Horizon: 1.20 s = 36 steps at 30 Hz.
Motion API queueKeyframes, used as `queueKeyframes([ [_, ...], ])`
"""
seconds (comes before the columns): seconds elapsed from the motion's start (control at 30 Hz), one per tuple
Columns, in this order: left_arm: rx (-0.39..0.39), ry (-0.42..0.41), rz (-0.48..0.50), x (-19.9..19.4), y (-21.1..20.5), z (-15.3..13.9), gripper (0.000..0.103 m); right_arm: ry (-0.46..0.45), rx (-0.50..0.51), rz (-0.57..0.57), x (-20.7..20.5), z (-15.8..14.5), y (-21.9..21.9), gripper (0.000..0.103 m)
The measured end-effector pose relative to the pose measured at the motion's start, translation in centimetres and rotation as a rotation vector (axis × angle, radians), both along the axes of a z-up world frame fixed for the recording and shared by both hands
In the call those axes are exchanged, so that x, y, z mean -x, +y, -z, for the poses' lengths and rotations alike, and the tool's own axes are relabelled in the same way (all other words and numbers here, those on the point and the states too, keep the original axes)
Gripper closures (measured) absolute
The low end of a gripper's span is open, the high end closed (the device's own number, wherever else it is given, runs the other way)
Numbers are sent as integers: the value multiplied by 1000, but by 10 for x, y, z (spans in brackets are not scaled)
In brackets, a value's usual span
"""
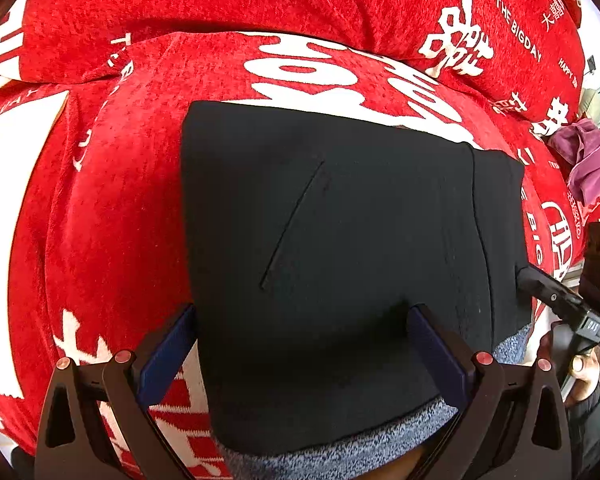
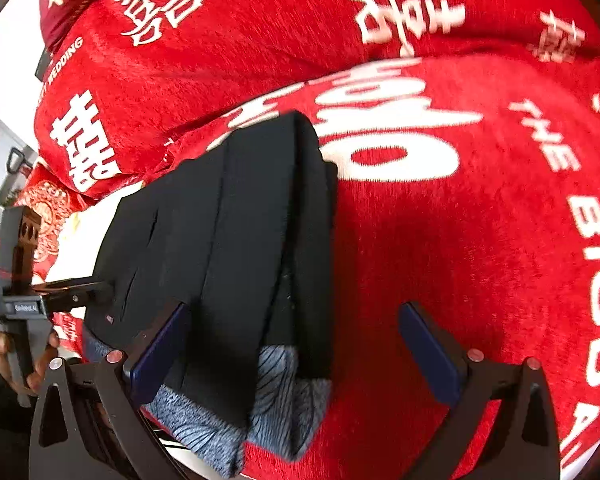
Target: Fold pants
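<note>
The black pants [image 1: 332, 240], folded into a compact rectangular stack with a grey speckled lining showing at the near edge, lie on a red plush blanket with white printed characters [image 1: 112, 208] spread over a bed-like surface. The left gripper [image 1: 300, 316] hangs over the near part of the stack with its blue-padded fingers spread wide apart, gripping nothing, and the right gripper [image 2: 296, 312] is likewise wide open above the stack's right edge, one finger over the black fabric and the other over the blanket. A crumpled purple cloth [image 1: 588, 156] sits at the far right of the blanket, well apart from the pants.
</note>
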<state>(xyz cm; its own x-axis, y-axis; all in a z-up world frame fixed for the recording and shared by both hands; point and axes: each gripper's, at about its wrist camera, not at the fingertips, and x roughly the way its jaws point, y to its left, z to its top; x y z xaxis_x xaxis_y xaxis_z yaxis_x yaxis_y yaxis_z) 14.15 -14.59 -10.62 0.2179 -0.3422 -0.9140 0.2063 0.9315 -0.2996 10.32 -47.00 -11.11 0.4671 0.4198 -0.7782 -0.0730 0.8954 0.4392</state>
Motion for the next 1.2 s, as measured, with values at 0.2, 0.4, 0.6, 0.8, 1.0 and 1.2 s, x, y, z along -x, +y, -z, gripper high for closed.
queueKeyframes([
  [0.2, 55, 2, 28, -4, 8, 6, 0, 8, -72, -21, -8, 5, -1, 0],
  [0.4, 191, 74, 5, -3, 28, 21, 0, 40, -94, -129, -1, 6, 5, 0],
  [0.6, 190, 60, 5, -7, 19, 23, 0, 24, -172, -137, -4, 11, 0, 0],
  [0.8, 201, 58, 2, -11, 17, 25, 0, -3, -218, -167, -20, 17, 24, 0],
  [1.0, 212, 23, 11, -9, 18, 26, 0, -51, -140, -235, -17, 16, 33, 0],
  [1.2, 180, -57, -5, 1, 11, 19, 13, -60, 62, -217, -14, 11, 59, 0],
])
